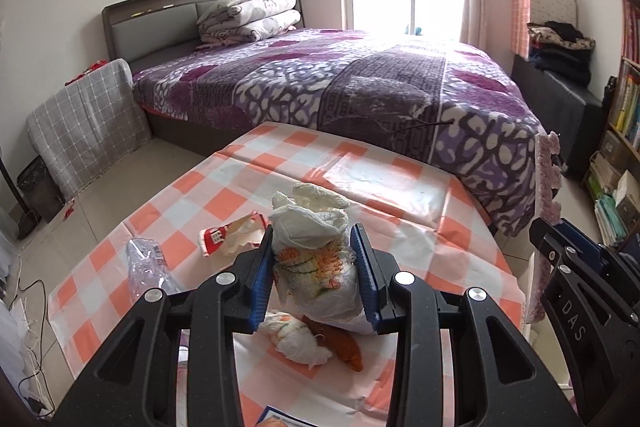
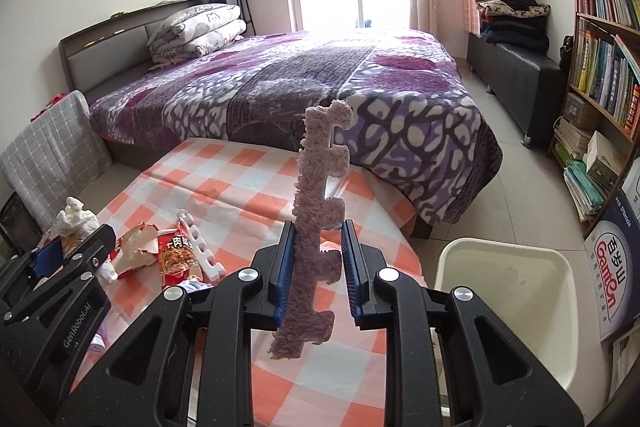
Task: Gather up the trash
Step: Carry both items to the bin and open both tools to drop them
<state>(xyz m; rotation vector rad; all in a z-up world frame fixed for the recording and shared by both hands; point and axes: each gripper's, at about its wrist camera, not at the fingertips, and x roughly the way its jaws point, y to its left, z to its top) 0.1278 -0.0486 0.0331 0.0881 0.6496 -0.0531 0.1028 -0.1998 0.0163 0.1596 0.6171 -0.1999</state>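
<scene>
My left gripper [image 1: 312,231] is shut on a crumpled white paper wad [image 1: 316,267] with orange and green print, held above the checked tablecloth [image 1: 420,235]. In the right wrist view that wad [image 2: 76,219] sticks up from the left gripper [image 2: 60,255] at the left edge. My right gripper [image 2: 318,225] is shut on a pink fuzzy comb-shaped strip [image 2: 320,187], which stands upright between the pads. That strip [image 1: 548,163] also shows above the right gripper [image 1: 560,239] in the left wrist view.
On the table lie a torn red-and-white wrapper [image 1: 228,235], a crushed clear plastic bottle [image 1: 144,263], a second paper wad [image 1: 296,343], an orange scrap [image 1: 348,347], a red snack bag [image 2: 176,259] and a white toothed strip [image 2: 200,247]. A white bin [image 2: 504,307] stands right of the table. The bed [image 2: 320,79] is beyond.
</scene>
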